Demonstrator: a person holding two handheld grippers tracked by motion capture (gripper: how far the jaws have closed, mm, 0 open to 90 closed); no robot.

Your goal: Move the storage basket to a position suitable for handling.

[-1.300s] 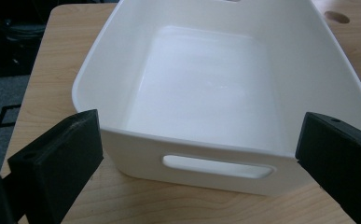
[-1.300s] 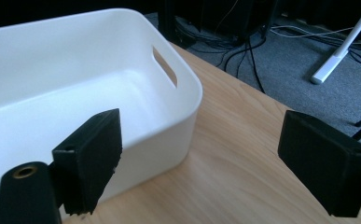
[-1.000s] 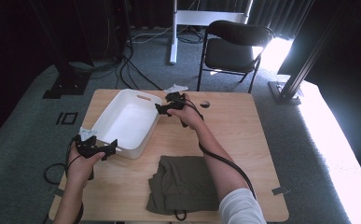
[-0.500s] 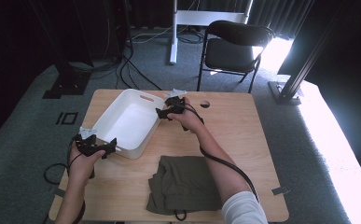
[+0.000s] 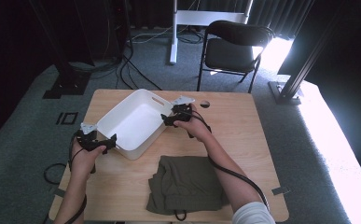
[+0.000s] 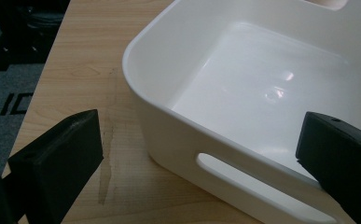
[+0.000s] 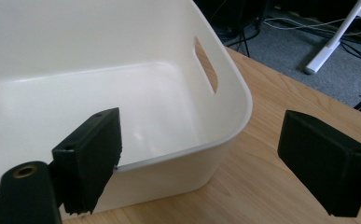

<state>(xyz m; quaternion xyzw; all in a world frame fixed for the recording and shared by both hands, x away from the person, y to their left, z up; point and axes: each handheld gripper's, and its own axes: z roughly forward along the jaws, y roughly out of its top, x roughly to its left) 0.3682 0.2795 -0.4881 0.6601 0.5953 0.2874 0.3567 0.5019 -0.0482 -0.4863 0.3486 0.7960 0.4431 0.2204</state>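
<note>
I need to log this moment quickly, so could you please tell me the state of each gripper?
Left gripper: open, jaws astride the white bin's near wall.
Right gripper: open, jaws astride the bin's rim corner.

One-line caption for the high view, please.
Both open grippers, left and right, straddle opposite rims of the empty white bin.

White bin point(image 7: 122, 93) corner between spread claw point(image 7: 199, 158) jaws

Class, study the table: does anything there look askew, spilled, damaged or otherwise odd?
The white bin sits turned at an angle to the table edges rather than square with them. It is empty and looks undamaged. The olive garment lies loosely folded near the front edge. Nothing is spilled.
</note>
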